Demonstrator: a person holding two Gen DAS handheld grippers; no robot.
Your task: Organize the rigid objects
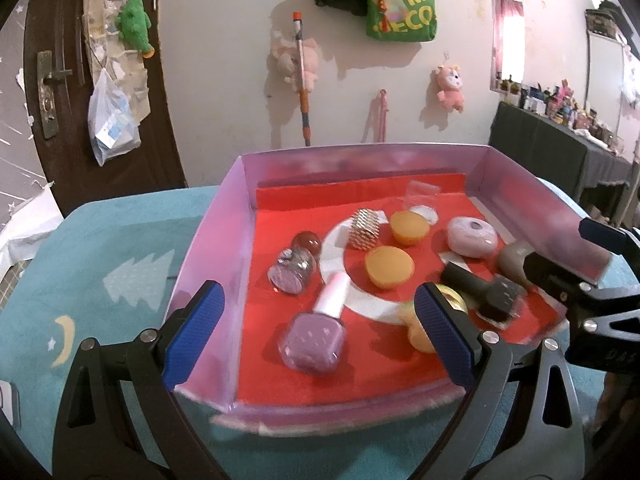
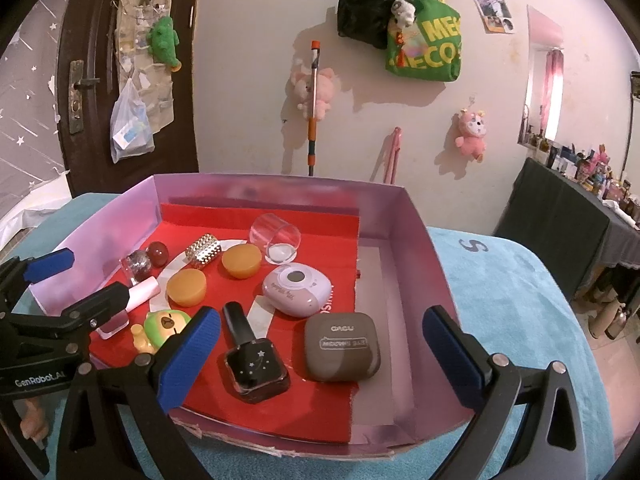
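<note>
A pink-walled box [image 1: 216,216] [image 2: 416,224] with a red floor holds the objects. In it lie a lilac nail polish bottle [image 1: 314,338], a black nail polish bottle [image 2: 252,364] [image 1: 480,292], a brown eye-shadow case [image 2: 342,348], a pink oval case [image 2: 298,288] [image 1: 472,236], two orange discs [image 2: 186,286] [image 2: 242,260], a studded ring [image 2: 203,250] [image 1: 365,232], a small glass jar [image 1: 292,270], a clear cup [image 2: 276,242] and a green-yellow toy [image 2: 160,326]. My left gripper [image 1: 320,334] is open over the lilac bottle. My right gripper [image 2: 320,354] is open over the black bottle and brown case.
The box sits on a teal blanket [image 1: 100,264] [image 2: 520,292]. A dark door [image 2: 80,80] stands at the back left. A dark table with small bottles [image 2: 568,216] stands at the right. Bags and plush toys hang on the wall [image 2: 420,40].
</note>
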